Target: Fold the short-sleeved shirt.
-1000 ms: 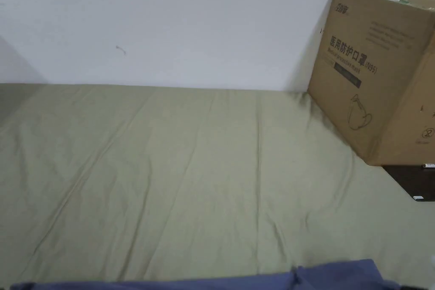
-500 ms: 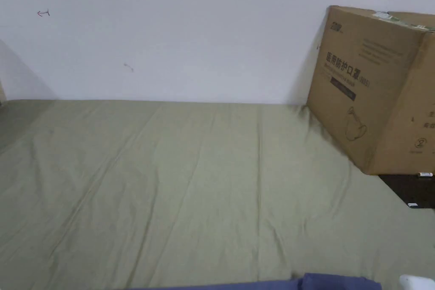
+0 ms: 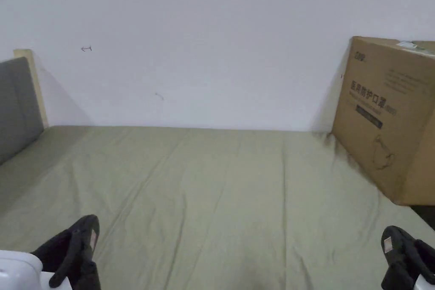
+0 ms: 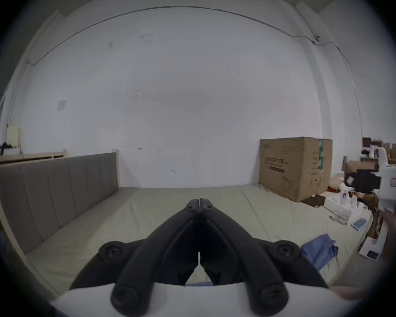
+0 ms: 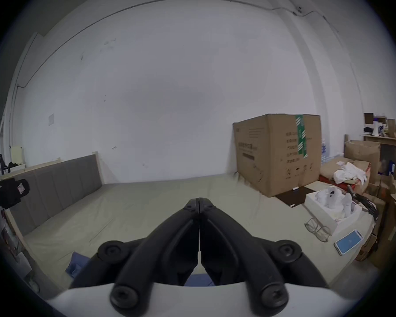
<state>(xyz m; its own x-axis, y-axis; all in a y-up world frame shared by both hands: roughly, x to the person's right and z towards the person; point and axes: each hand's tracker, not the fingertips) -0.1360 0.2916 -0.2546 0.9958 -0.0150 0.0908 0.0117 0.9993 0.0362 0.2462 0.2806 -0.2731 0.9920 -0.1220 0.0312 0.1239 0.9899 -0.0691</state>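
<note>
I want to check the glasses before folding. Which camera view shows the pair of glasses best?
The right gripper view: the glasses lie whole on the sheet beside the white box. In the left gripper view they are small and faint.

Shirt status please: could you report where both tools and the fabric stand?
Left tool shut, empty. Right tool shut, empty. Blue shirt lies on the bed sheet, ungripped. Cardboard box off right.

Left gripper [image 4: 199, 202], right gripper [image 5: 199, 201]: seemingly closed, empty.
</note>
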